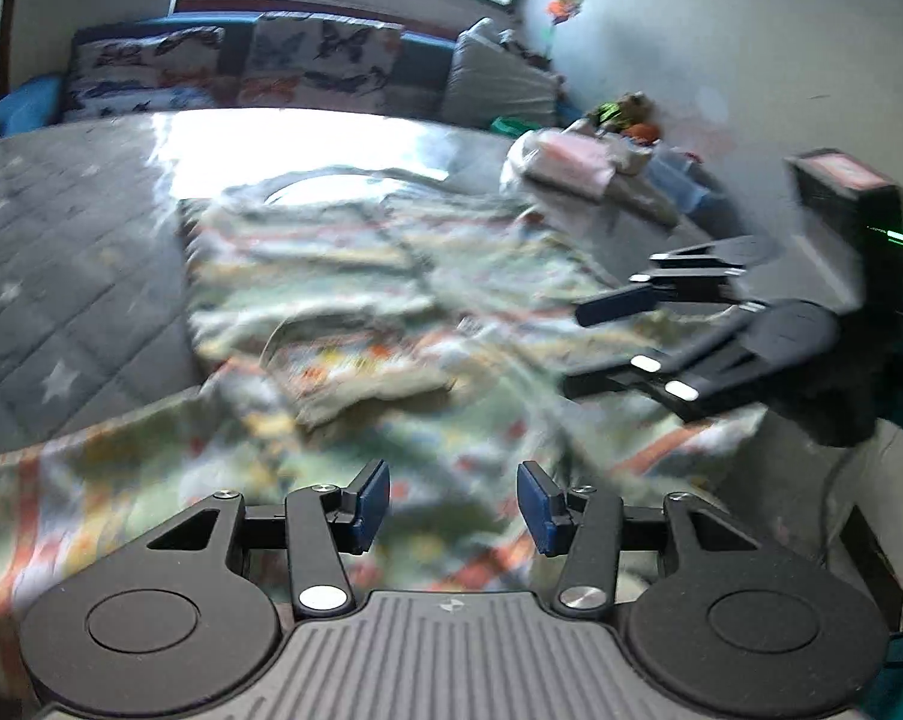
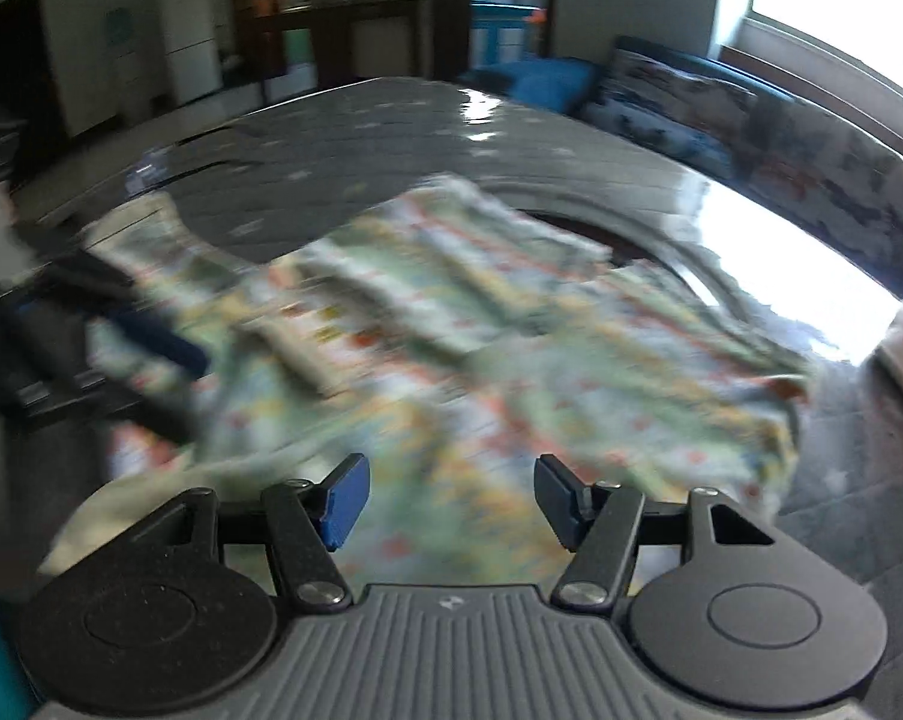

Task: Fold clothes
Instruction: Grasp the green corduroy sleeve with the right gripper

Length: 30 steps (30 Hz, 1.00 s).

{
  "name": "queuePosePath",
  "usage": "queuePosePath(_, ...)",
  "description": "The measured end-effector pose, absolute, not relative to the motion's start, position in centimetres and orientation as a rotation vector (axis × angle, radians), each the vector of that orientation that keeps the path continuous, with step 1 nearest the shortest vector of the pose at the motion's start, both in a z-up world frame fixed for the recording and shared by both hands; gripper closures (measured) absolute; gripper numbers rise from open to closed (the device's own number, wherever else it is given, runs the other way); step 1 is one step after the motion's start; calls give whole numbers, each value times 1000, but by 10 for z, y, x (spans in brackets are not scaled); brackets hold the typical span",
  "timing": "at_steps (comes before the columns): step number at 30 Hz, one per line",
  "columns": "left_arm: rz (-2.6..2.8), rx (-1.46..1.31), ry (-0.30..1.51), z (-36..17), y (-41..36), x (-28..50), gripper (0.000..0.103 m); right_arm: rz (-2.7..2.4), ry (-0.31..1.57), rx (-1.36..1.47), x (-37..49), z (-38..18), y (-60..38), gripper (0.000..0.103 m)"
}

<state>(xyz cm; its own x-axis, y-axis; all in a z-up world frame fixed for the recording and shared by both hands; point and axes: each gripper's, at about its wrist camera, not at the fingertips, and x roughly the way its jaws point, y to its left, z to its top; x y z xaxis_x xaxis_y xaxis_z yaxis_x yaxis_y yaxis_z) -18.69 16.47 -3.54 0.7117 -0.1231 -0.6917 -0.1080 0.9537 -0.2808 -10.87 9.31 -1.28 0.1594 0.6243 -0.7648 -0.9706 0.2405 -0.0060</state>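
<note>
Both tools angled down over crumpled garment on bench

Left tool spread, empty; right tool spread, empty, pads above cloth.

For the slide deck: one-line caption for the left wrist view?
Left gripper open above a patterned garment on the grey bedspread, right gripper open alongside.

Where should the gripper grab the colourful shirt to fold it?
Probably the patterned garment's near edge, coming down from above on the gripper's own side. That edge lies flat on the grey quilt just ahead of the open left gripper; the middle is bunched.
</note>
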Motion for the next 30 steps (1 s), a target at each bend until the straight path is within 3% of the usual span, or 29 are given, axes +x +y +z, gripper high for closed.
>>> queuePosePath(6, 18, -248, 770, -36, 145, -200, 53, 1239, 652, -725, -149, -17, 79, 39)
queuePosePath(11, 31, -214, 719, -22, 136, -207, 54, 1226, 648, -641, -154, 3, 78, 39)
queuePosePath(23, -87, -173, 678, -6, 109, -222, 54, 1386, 690, -713, -214, -21, 73, 73)
queuePosePath(25, -104, -161, 680, -6, 105, -222, 54, 1371, 694, -690, -211, -18, 70, 93)
queuePosePath(30, -163, -128, 684, -7, 93, -221, 54, 1304, 733, -586, -193, -10, 54, 98)
